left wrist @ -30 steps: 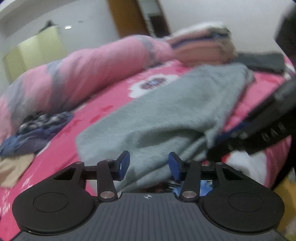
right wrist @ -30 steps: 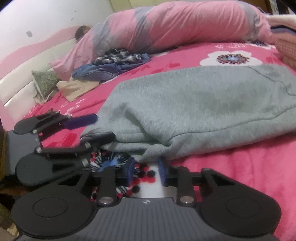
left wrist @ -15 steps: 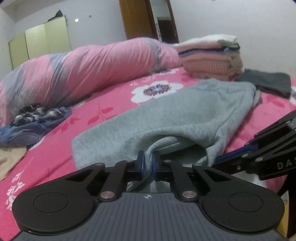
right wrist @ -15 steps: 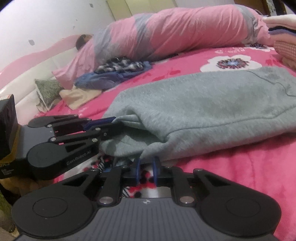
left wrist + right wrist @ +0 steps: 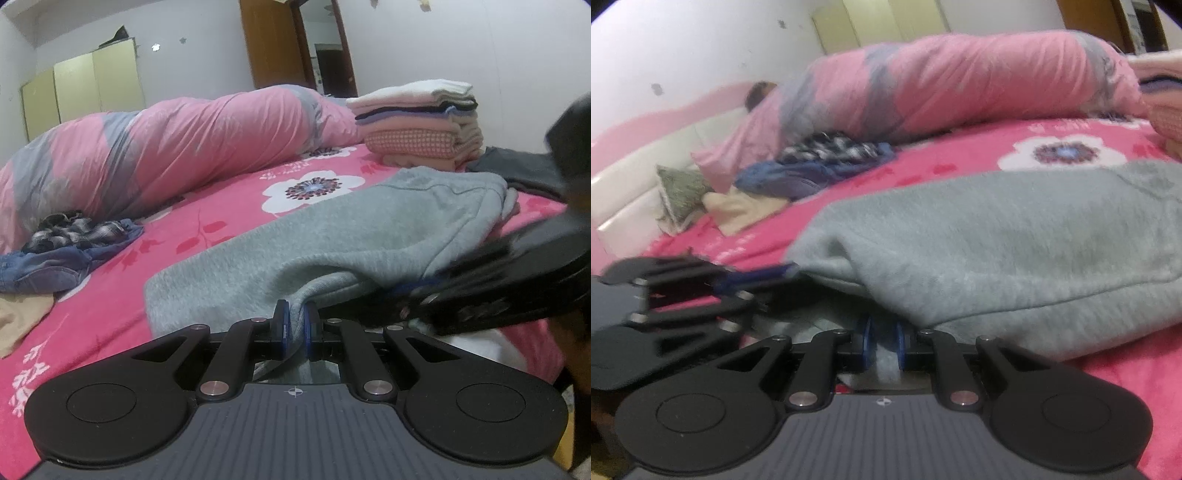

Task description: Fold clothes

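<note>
Both grippers I run, left gripper (image 5: 295,325) and right gripper (image 5: 882,341), pinch the grey sweatshirt (image 5: 332,243) hem on the bed (image 5: 221,206).

A bed (image 5: 229,206) with a pink flowered cover carries everything. A grey garment (image 5: 332,243) lies spread across its near side. Along the far side lies a rolled pink and grey quilt (image 5: 177,147). A stack of folded clothes (image 5: 417,125) sits at one end, a dark folded garment (image 5: 517,166) beside it. Crumpled blue and checked clothes (image 5: 66,247) lie near the quilt, with a beige cloth (image 5: 18,321) nearby.
</note>
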Demonstrator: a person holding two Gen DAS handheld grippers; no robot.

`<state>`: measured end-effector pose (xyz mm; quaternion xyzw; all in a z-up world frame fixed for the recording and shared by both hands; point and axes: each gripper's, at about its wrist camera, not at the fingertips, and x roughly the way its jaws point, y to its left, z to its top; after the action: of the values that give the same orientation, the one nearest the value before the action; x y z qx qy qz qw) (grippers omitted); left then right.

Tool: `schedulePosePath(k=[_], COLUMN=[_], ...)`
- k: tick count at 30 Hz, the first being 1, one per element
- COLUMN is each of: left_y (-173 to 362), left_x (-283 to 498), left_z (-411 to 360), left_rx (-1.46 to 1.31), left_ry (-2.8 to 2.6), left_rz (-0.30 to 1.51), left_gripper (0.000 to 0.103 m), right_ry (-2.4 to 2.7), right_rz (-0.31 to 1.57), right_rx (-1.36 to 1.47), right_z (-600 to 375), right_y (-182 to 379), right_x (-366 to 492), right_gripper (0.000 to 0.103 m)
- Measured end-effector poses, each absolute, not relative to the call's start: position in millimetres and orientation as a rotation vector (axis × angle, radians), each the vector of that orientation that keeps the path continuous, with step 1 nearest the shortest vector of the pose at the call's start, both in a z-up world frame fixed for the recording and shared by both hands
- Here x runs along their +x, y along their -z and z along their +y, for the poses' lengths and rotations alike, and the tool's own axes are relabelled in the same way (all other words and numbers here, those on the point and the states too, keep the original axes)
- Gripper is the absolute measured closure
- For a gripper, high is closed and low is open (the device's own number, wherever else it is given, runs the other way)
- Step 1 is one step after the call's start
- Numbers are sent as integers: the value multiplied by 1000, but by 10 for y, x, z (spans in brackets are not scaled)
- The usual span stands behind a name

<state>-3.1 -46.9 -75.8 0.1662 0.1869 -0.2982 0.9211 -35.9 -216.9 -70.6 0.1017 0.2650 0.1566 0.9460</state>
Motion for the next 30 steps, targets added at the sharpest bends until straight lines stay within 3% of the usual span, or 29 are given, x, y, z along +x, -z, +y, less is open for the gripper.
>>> schedulePosePath(k=[1,4,7,9,13,30], left_y=[768,778,754,748,758,846], left_x=[-28,-2,1,-8,-19,-86], left_z=[-465,-446,-438,-439,-427,-426], left_rx=[344,334,327,328,327,356], left_ry=[615,621,623,626,632,646], left_rz=[383,385,374,368,370,373], left_gripper=[97,96,96,96,96,96], right_ry=[-351,-409,-406,-387,-326,-194], right_rz=[520,482,479,479,447,526], right_rx=[148,-69,-249,-329,-405,-114], right_z=[-2126,-1941,-1768,-1680,-1572,-1745], right_y=[666,619,690,753,800,870], right_x=[-420,-586,-657,-657,-611,-106], right_gripper=[85,61,60,62,92,93])
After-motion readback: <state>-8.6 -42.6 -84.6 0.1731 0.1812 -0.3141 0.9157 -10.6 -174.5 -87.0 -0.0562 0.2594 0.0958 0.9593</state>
